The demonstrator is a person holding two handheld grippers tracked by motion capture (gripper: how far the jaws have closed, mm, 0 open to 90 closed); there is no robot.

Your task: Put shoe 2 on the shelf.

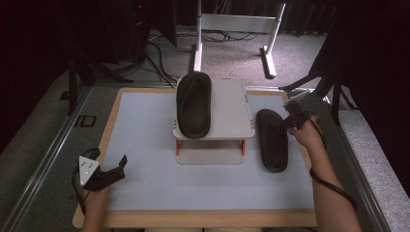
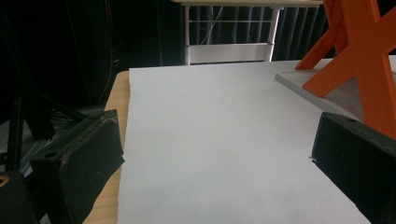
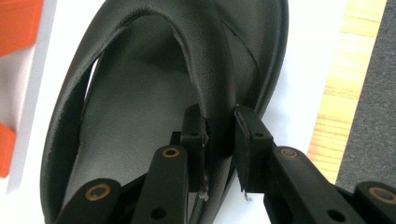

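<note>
The right gripper (image 3: 219, 135) is clamping the strap of the black leather slipper (image 1: 271, 140) lying on the surface beside the white stand (image 1: 232, 113); lifting straight avoids slippage. The left gripper (image 1: 113, 171) is idling, jaws open.

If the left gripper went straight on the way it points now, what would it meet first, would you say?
Probably nothing close: the left gripper, jaws open, faces bare mat up to the table's far edge. The orange-legged stand sits right of that line, though depth is hard to judge.
</note>
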